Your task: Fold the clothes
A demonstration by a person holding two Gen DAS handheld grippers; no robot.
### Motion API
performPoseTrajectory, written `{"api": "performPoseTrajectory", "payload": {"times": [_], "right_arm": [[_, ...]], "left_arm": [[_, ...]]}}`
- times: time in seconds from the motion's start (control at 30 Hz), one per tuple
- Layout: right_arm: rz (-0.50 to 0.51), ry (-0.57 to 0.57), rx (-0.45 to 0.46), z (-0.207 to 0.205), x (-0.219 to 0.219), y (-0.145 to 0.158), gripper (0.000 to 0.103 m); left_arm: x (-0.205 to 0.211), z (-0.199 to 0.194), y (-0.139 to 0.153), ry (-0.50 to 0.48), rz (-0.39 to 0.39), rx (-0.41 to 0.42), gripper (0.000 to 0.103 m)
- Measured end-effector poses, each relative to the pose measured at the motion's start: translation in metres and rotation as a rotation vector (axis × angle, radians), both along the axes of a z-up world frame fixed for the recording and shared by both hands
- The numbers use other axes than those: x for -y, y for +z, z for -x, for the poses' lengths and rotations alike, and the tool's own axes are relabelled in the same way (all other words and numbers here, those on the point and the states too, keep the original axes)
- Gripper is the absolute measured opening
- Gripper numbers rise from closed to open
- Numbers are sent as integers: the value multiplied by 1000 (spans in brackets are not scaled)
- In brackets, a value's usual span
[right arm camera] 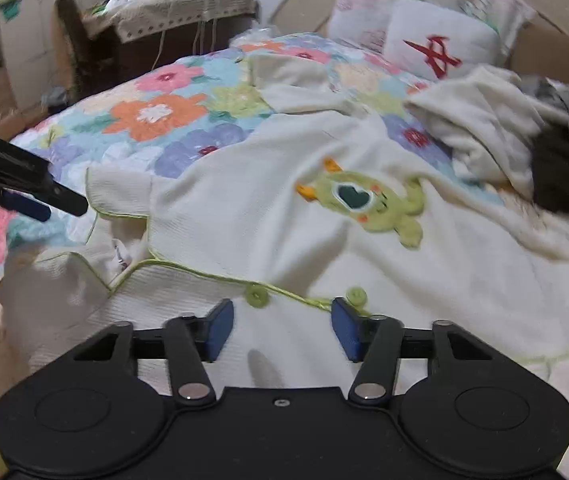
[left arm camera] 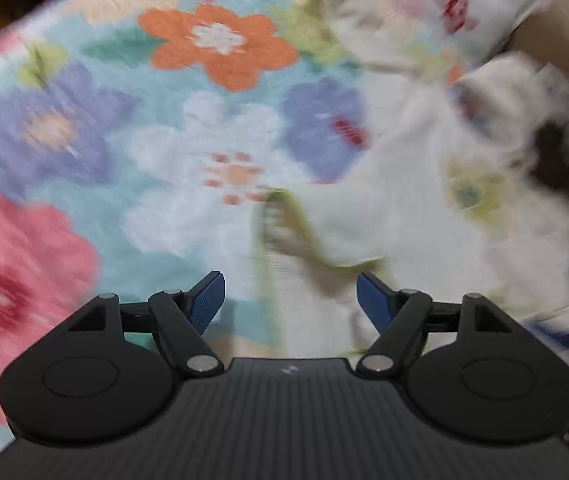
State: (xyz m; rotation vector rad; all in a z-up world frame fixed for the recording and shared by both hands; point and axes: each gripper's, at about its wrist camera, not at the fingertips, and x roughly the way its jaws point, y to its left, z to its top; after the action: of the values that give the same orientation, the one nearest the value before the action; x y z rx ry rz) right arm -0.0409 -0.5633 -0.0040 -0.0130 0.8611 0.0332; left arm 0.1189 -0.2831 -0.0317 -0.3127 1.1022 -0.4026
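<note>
A cream button-up top [right arm camera: 268, 216] with green piping lies spread on the flowered quilt [right arm camera: 156, 116]. It has a green monster patch [right arm camera: 368, 200] and green buttons [right arm camera: 256, 295]. My right gripper [right arm camera: 281, 308] hovers open over the buttoned front edge, with cloth below the pads but nothing pinched. My left gripper [right arm camera: 58, 206] reaches in from the left, near the top's collar corner. The left wrist view is blurred. There my left gripper [left arm camera: 290, 284] stands open above the green-edged cloth [left arm camera: 364, 224], holding nothing.
At the head of the bed lies a white pillow with a red character [right arm camera: 440, 52]. A heap of other clothes, cream [right arm camera: 480, 120] and dark and grey [right arm camera: 564, 168], sits at the right. A cluttered bedside table [right arm camera: 172, 20] stands beyond the bed's left edge.
</note>
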Motion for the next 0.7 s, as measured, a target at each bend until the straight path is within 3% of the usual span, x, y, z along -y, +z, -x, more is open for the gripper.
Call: {"api": "performPoseTrajectory", "payload": {"times": [0.03,0.1,0.17,0.2,0.27,0.33,0.43,0.57,0.7], "right_arm": [[-24,1,-6,1,3,-2,15],[-40,11,-10,-1,4,-5,15],[11,15,13,-5,1,-4,16],[26,25,8,-9,2,-4,17],[55,45,0,-15,3,-4,35],[72,85,-46,-25,7,-8,43],[109,162,-88,-33,10,-16,43],[221,279,-103,-47,6,-22,44],[127,389,-200,-62,11,-30,41]], "left_arm": [[-1,0,0,-19,45,-4,71],[6,2,0,-63,55,22,66],[15,6,-4,-102,19,27,59],[19,7,-7,-127,-1,20,51],[26,8,-15,-163,-30,1,44],[32,9,-21,-190,-65,-17,43],[40,9,-28,-221,-121,-19,43],[43,6,-33,-226,-137,-28,43],[40,3,-34,-214,-126,-36,43]]}}
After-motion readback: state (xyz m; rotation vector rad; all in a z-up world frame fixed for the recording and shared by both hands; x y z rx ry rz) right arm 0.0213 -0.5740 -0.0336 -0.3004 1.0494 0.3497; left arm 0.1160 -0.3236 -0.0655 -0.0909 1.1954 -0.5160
